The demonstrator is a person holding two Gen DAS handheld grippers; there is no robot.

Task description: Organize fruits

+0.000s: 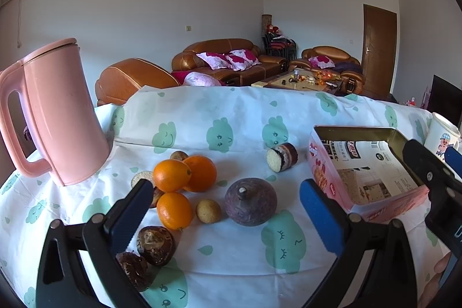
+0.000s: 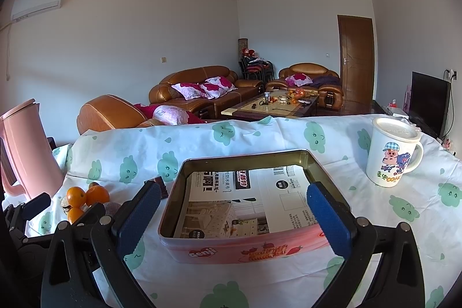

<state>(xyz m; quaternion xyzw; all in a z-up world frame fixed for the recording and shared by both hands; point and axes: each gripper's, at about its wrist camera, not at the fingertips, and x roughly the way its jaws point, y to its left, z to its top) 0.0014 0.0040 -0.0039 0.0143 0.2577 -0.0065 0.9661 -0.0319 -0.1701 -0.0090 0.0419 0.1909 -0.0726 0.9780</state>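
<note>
Both my grippers, left and right, gape wide, empty; round orange fruits centre-left, pink rectangular tin centre.

Left gripper and right gripper both gape wide, apparently empty.

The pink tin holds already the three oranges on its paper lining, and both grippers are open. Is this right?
Not quite. The pink tin holds only its paper lining; the right wrist view shows it. The three oranges lie on the tablecloth beside it. The left gripper and right gripper are indeed open.
</note>
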